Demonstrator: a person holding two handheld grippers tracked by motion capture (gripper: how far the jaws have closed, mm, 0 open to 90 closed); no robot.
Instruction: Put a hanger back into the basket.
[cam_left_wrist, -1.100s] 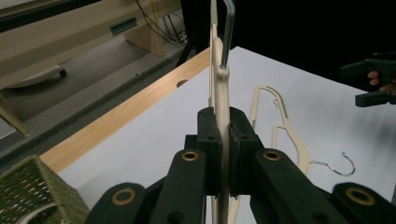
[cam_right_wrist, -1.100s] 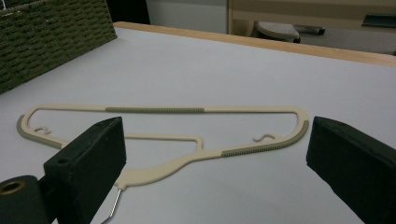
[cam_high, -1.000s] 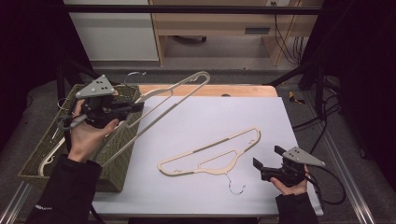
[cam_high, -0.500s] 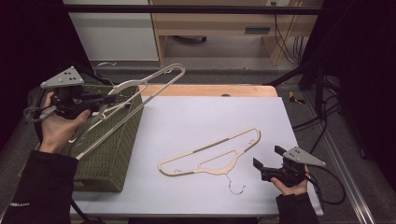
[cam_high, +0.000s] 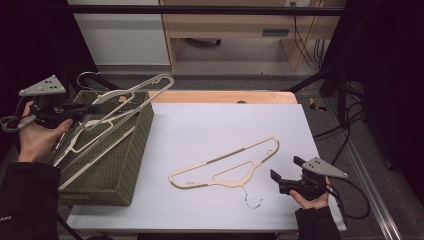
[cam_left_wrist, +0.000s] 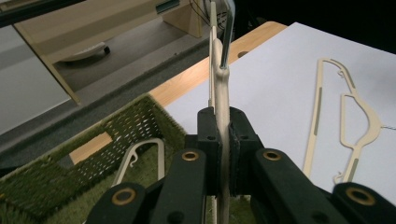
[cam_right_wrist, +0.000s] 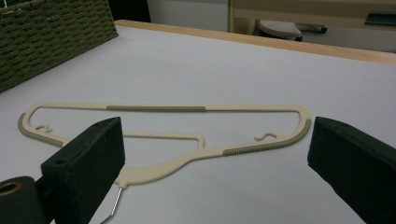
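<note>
White sheet covers the tabletop, wood edge showing at far side; pale cabinet & wooden desk frame behind, cables on floor at right, dark surrounds.

Green wicker basket sits on table's left end, long side along sheet edge. At least 1 cream hanger lies inside it; high view shows bars slanting along basket's near wall.

L gripper in person's left hand, up over basket's left rim, grey three-cornered plate on top, cable looping off to left. Jaws closed tight on a cream hanger, gripped at the neck/shoulder region. From own cam: both black pads pressed flat on either side of the hanger body, edge-on, metal hook stem rising past the pads. In high view that hanger is off the table, tilted, its rounded end poking out past basket's far right corner, metal hook curling up at far left.

2nd cream hanger lies flat on sheet, centre-right, well apart from basket, wire hook toward near edge; grey-green grip strips on bar & shoulders.

R gripper in right hand, low at near right of table, just beside the flat hanger's hook end, not touching. Jaws wide apart, nothing between the pads; own cam looks across flat hanger framed between them.
</note>
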